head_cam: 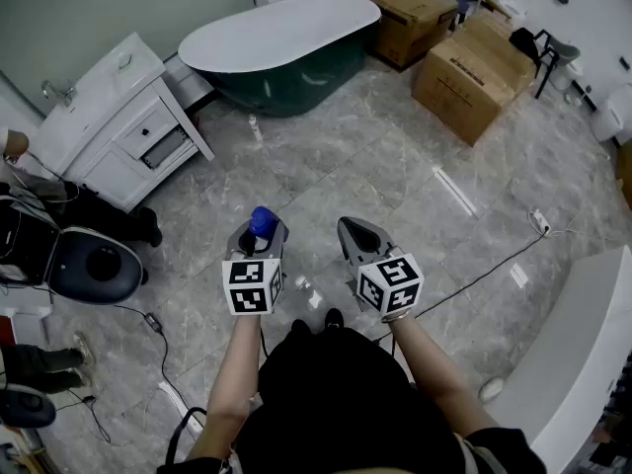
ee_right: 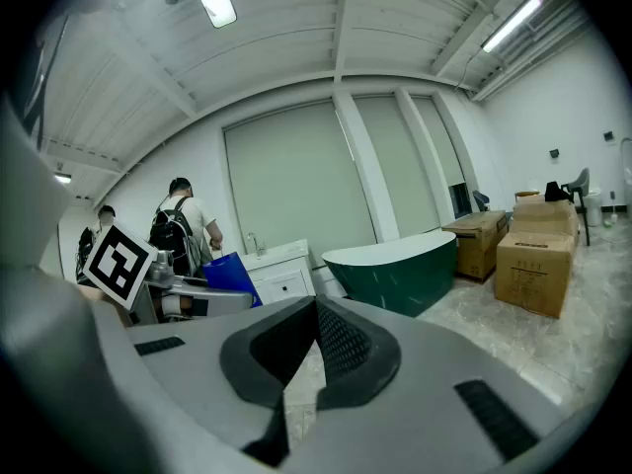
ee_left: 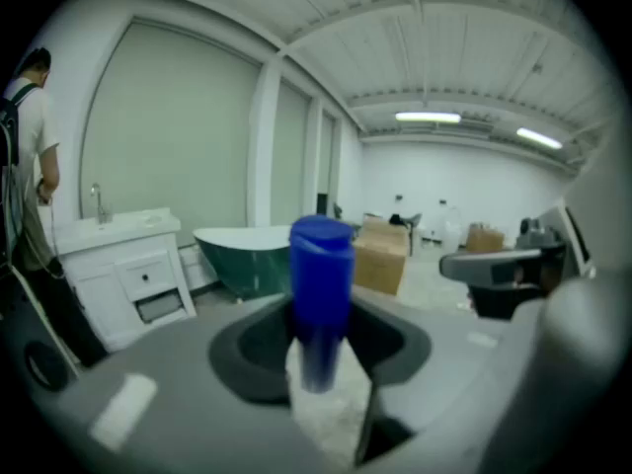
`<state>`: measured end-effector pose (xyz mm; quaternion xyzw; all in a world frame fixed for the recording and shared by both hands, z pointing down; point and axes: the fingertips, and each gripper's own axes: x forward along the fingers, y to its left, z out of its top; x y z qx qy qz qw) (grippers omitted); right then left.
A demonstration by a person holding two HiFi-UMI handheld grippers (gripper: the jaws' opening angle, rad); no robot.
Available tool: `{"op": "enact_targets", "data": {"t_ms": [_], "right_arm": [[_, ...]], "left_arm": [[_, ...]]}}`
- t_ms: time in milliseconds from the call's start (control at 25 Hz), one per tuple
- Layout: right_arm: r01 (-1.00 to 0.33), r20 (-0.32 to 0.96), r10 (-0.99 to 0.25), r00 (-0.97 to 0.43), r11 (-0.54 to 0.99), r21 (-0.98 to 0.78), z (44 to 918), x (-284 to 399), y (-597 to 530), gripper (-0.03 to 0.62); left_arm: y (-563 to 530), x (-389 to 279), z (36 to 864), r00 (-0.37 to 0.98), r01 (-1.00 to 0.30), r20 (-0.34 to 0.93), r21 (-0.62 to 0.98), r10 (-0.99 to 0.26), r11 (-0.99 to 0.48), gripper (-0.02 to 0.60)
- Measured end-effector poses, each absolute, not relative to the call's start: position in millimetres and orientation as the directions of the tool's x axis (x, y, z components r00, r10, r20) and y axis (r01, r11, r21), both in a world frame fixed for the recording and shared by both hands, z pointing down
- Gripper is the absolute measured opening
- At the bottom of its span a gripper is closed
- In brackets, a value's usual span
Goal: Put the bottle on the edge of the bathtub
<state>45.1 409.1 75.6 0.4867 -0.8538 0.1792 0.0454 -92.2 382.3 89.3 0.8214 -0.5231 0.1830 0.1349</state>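
Observation:
A bottle with a blue cap (head_cam: 262, 222) stands upright between the jaws of my left gripper (head_cam: 259, 235), which is shut on it. In the left gripper view the blue cap (ee_left: 321, 265) rises in front of the camera, with the left gripper (ee_left: 321, 339) closed round the paler body below it. My right gripper (head_cam: 354, 229) is beside it, shut and empty; its pads meet at the tip (ee_right: 315, 301). The dark green bathtub with a white rim (head_cam: 281, 42) stands far ahead across the marble floor, also seen as the bathtub (ee_left: 247, 255) and the bathtub (ee_right: 395, 265).
A white vanity cabinet with a tap (head_cam: 114, 117) stands left of the tub. Cardboard boxes (head_cam: 474, 67) sit to its right. A black round seat (head_cam: 94, 265) and cables lie at the left, a white fixture (head_cam: 583, 354) at the right. People (ee_right: 183, 230) stand by the vanity.

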Motion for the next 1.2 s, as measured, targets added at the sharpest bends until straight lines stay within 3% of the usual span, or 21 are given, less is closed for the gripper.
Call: {"op": "enact_targets", "data": {"t_ms": [760,1200], "right_arm": [[-0.852,0.257,-0.822,-0.507,0.433,-0.295,93.0,93.1,369.7,0.002],[-0.852,0.293,-0.810,-0.508,0.424,-0.306,116.2,78.2,254.2,0.002]], "left_arm": [[340.8,-62.8,102.9,0.371,-0.920,0.443,0.056,-0.816,-0.388,0.158],[213.6,-75.8,135.3,0.382,-0.916,0.464,0.078,-0.799,-0.392,0.158]]}}
